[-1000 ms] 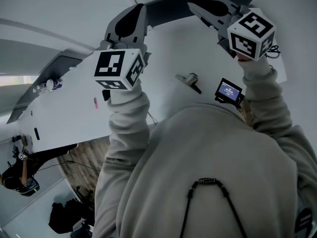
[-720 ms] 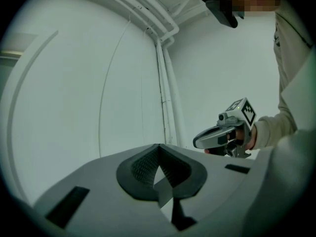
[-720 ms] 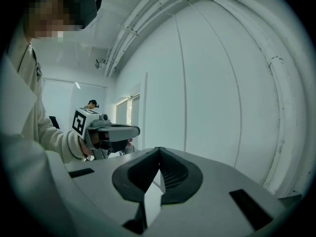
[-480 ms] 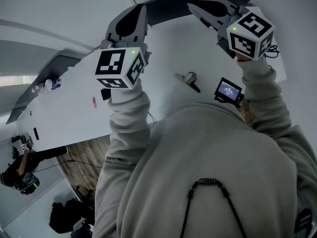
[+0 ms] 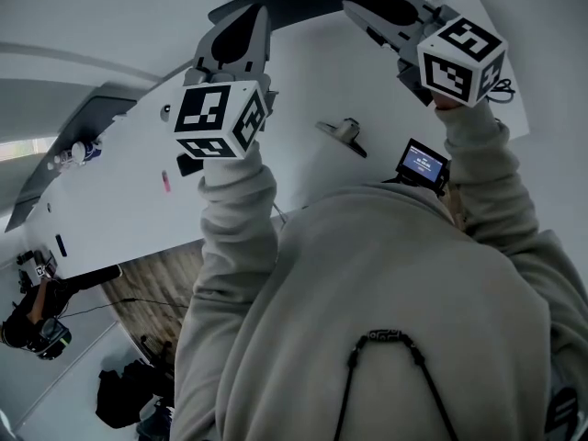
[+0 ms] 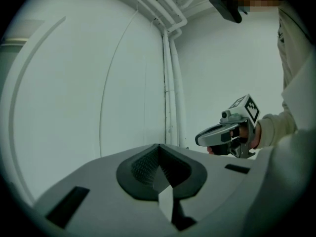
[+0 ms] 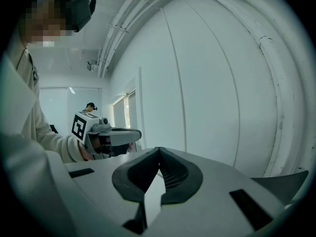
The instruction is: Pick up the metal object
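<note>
The metal object, a small grey bracket-like piece, lies on the white table in the head view, between my two arms. Both grippers are held up in the air, well apart from it, pointing level at a white wall. The left gripper has its jaws together with nothing between them. My right gripper is also shut and empty. Each gripper shows in the other's view: the right gripper and the left gripper. Neither gripper view shows the metal object.
A small black device with a lit screen stands on the table right of the metal object. A pink item and a bottle lie toward the table's left. A cable sits at the right edge. Another person is on the floor, lower left.
The left gripper has sunk a little. The head view has shifted, so the table and the things on it sit slightly higher in frame. Both grippers stay shut.
</note>
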Available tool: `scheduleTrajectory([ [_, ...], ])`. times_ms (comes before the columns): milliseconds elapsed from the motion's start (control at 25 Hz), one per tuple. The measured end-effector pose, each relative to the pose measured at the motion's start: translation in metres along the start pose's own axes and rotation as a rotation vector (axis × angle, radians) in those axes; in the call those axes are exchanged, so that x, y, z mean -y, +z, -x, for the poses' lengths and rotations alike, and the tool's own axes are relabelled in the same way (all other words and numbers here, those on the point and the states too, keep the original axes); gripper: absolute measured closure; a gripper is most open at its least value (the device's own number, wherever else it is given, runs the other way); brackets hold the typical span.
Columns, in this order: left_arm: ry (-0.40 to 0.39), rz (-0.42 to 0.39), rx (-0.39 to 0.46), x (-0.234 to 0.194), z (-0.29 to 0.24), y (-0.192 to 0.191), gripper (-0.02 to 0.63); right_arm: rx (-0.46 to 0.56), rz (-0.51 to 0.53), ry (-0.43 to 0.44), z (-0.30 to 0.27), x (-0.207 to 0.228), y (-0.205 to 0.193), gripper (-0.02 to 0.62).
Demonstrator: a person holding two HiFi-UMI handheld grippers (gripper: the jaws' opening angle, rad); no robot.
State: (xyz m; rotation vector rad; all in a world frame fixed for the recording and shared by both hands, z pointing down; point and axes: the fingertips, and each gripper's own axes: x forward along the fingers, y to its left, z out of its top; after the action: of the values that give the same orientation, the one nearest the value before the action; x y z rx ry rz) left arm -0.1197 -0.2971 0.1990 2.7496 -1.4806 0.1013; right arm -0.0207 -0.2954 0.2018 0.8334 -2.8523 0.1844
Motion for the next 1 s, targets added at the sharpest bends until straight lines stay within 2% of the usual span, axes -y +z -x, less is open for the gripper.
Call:
scheduleTrajectory([
  [240, -0.009, 0.039, -0.028, 0.002, 0.000, -0.027, 0.603, -0.039, -0.023, -0.002, -0.005, 0.001, -0.024, 0.577],
  [440, -0.006, 0.049, -0.020, 0.001, 0.001, -0.021, 0.603, -0.059, -0.002, 0.003, -0.005, -0.006, -0.021, 0.577],
  [640, -0.009, 0.068, -0.046, 0.004, 0.002, -0.045, 0.603, -0.087, -0.041, 0.008, -0.009, -0.005, -0.049, 0.577],
  [1000, 0.015, 0.125, -0.101, -0.004, 0.012, -0.082, 0.603, -0.132, -0.076, 0.033, -0.020, -0.010, -0.074, 0.577],
])
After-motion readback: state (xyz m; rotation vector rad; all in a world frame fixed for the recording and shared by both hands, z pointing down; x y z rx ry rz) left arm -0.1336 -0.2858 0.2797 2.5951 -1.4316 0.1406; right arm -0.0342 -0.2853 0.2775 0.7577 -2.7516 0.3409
